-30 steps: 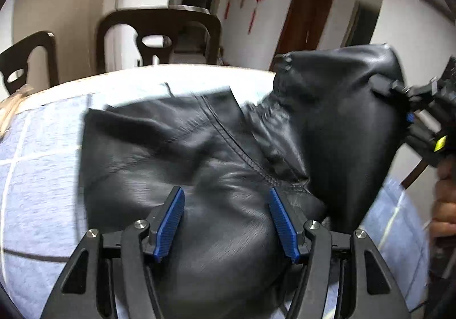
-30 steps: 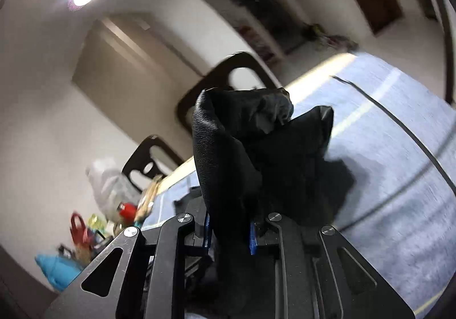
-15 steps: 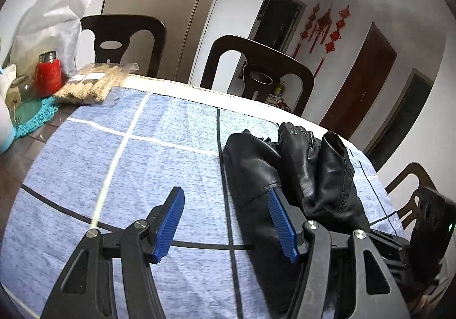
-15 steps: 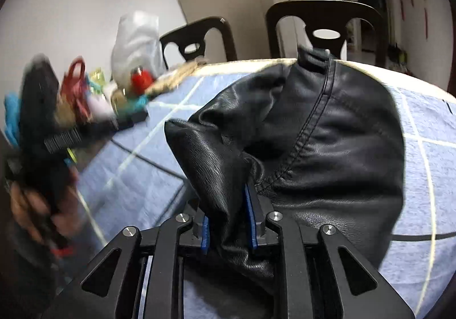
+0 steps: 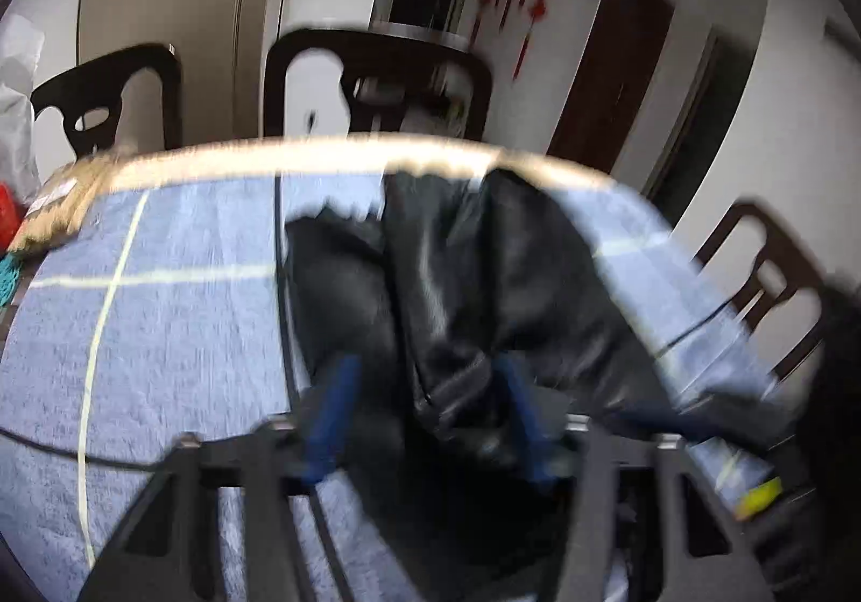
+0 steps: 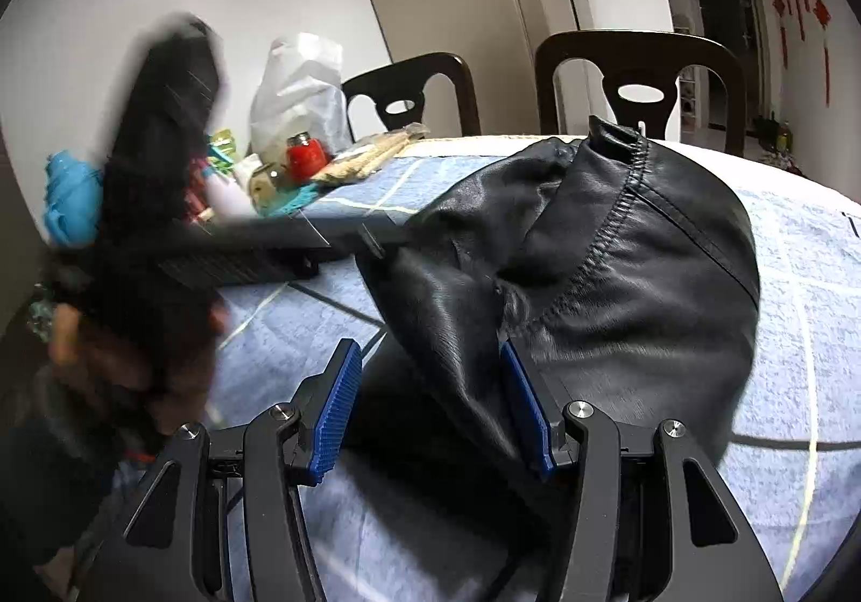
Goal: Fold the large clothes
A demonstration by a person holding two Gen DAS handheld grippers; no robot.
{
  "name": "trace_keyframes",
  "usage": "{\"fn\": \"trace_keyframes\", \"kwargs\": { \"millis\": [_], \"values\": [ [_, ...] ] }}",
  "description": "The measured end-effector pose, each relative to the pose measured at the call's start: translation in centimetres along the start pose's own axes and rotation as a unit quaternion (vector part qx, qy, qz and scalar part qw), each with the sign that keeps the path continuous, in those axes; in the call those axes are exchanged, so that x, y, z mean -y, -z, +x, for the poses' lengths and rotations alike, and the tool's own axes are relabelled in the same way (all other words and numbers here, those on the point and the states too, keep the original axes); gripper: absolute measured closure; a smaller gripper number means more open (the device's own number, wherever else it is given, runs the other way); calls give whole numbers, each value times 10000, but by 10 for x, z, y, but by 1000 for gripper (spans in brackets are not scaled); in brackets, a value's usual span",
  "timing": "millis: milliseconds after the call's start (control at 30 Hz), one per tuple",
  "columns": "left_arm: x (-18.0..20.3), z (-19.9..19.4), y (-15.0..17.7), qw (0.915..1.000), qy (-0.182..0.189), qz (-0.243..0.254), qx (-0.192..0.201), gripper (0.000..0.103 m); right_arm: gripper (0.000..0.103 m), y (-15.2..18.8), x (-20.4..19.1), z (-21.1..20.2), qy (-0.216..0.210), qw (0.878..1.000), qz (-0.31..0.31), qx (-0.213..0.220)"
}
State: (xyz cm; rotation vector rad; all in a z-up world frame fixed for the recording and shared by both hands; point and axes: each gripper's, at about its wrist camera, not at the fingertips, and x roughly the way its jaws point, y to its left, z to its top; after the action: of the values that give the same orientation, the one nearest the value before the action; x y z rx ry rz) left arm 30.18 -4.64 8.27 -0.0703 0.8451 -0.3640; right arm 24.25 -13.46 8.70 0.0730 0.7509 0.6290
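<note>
A black leather garment [image 5: 484,290] lies bunched on the blue checked tablecloth [image 5: 161,333], reaching the table's far edge. In the blurred left wrist view my left gripper [image 5: 428,370] straddles a raised fold at the garment's near end. Its jaws are closing and the blue pads [image 5: 333,408] still stand apart from the fold. In the right wrist view my right gripper [image 6: 428,354] is over the garment [image 6: 646,279]. Its jaws are opening, and a fold lies loose between them against the right pad [image 6: 524,413]. The left gripper [image 6: 376,239], held by a hand [image 6: 107,365], touches the garment's left edge.
Dark chairs [image 6: 640,75] [image 5: 376,85] stand behind the far edge and one [image 5: 764,290] to the right. At the far left of the table sit a red jar [image 6: 304,155], a white plastic bag [image 6: 301,91], a snack packet [image 6: 371,153] and a teal mat [image 6: 301,198].
The right gripper let go of the leather fold and its jaws opened wide. The left gripper swung from bare cloth onto the garment's near end and its jaws narrowed.
</note>
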Motion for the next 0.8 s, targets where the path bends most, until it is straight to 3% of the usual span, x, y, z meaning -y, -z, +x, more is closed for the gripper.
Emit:
{"fn": "trace_keyframes", "kwargs": {
  "millis": [67,100,233,333,433,467,567,633,700,800],
  "values": [
    [-9,14,17,9994,142,-180,-244,73,48,4,7,-18,-154,9998,-1,142],
    [-13,16,25,9994,179,-251,-182,74,48,4,13,-31,-181,9994,74,274],
    [-21,9,43,9984,278,-485,55,75,49,-5,38,-54,301,9960,464,701],
    [-18,6,46,9988,152,-455,123,75,61,-16,52,-38,824,9934,562,568],
    [-12,0,44,9994,46,-346,90,75,71,-15,56,-3,851,9949,535,97],
    [-13,-4,40,9994,13,-335,65,75,71,-10,53,16,768,9957,497,-153],
    [-12,-23,21,9993,-95,-271,257,75,71,-2,45,31,816,9959,373,-84],
    [-5,-37,0,9986,-109,-203,481,68,71,1,51,29,609,9961,640,2],
    [7,-40,-25,9977,-159,-38,660,52,71,2,55,30,527,9964,671,14],
    [27,-21,-60,9981,28,165,601,48,71,1,54,29,559,9966,610,15]
  ]
}}
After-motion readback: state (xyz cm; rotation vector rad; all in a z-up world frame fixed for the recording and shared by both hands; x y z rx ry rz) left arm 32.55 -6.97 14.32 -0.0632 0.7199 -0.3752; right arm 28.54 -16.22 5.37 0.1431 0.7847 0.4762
